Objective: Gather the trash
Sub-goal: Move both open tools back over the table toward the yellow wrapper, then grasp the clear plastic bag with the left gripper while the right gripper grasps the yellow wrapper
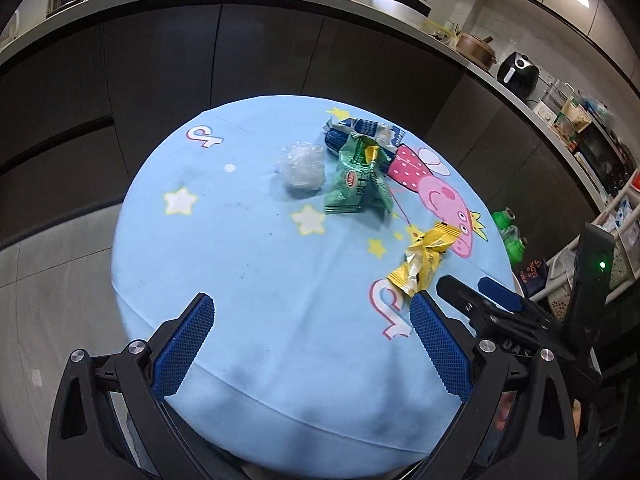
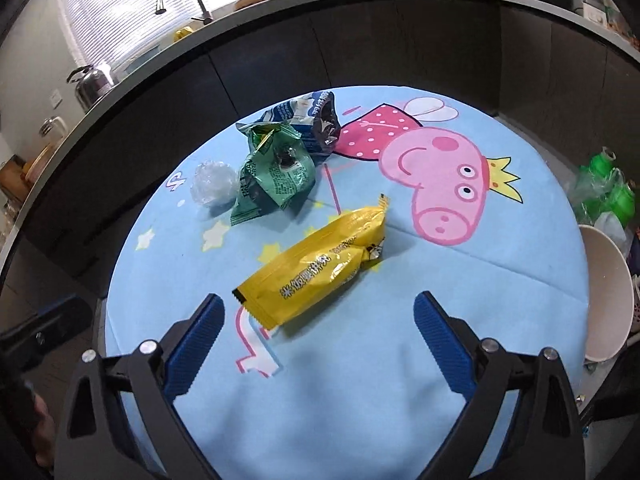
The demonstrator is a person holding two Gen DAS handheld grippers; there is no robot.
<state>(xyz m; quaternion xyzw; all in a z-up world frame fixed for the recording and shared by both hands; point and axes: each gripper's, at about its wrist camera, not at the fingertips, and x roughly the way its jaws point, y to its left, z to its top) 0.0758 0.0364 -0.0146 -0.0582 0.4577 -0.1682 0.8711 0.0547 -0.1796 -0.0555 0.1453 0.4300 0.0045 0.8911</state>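
Fingers (image 2: 196, 340) of the right gripper (image 2: 318, 334) are spread wide and grasp nothing; they hang just above the near part of the round table (image 2: 500, 300) with its blue cartoon-pig cloth. Just ahead of them lies the yellow snack wrapper (image 2: 320, 268), flat on the cloth, its long axis running diagonally from the near-left sealed end to the far-right end, which points toward the pig's snout. Farther back, a crumpled green wrapper (image 2: 276, 176) touches a ball of clear plastic film (image 2: 212, 184) on its left and overlaps a blue-and-white bag (image 2: 308, 120) behind it. The left gripper (image 1: 312, 344) is likewise released and empty over the near edge. A white bin (image 2: 608, 296) stands beside the table's right edge.
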